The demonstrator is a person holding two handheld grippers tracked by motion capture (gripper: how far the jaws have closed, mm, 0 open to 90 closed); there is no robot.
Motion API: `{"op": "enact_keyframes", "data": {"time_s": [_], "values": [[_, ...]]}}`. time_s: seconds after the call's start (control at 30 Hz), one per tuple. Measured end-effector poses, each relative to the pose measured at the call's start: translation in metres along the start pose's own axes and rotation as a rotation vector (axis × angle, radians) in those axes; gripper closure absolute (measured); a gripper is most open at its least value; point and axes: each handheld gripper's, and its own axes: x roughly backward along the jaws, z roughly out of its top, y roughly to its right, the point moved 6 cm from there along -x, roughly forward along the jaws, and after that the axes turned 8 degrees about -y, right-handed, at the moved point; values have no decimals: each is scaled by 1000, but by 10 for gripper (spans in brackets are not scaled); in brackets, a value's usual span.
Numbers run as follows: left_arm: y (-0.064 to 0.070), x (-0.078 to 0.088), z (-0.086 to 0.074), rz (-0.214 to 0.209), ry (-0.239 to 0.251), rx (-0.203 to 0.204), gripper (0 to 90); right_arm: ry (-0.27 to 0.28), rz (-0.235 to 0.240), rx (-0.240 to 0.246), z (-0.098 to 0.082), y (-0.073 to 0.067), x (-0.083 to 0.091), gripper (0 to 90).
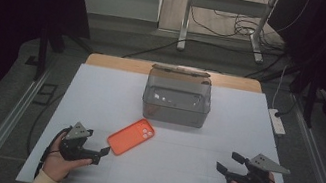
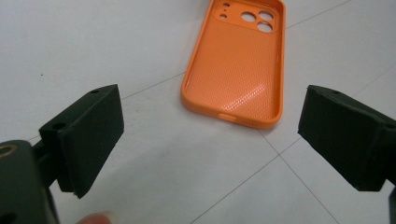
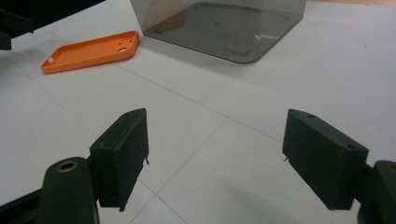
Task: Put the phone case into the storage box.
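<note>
Orange and slightly glossy, the phone case (image 2: 238, 65) lies inner side up on the white desk (image 1: 222, 147), its floor stippled with a fine dot texture, its corners rounded, with round camera cut-outs at one end. It sits just ahead of the left claw (image 1: 102, 156), whose blocky matte-black jaws stand apart with nothing between them. Behind the case stands a smoky translucent plastic box (image 1: 177, 99), rectangular with rounded corners. The right claw (image 1: 228, 164) is held well apart from the case at the desk's other side, its flat black jaws spread wide over bare desk marked with thin grid lines.
</note>
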Motion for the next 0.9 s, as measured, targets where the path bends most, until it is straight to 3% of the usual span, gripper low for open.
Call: {"op": "enact_keyframes", "data": {"time_s": [0.5,0.9], "values": [[0,4,-1,18,2,-12,71,0,6,-12,5,5,-4,237],[5,7,3,8,9,-36,71,-12,11,16,7,-4,-4,240]]}}
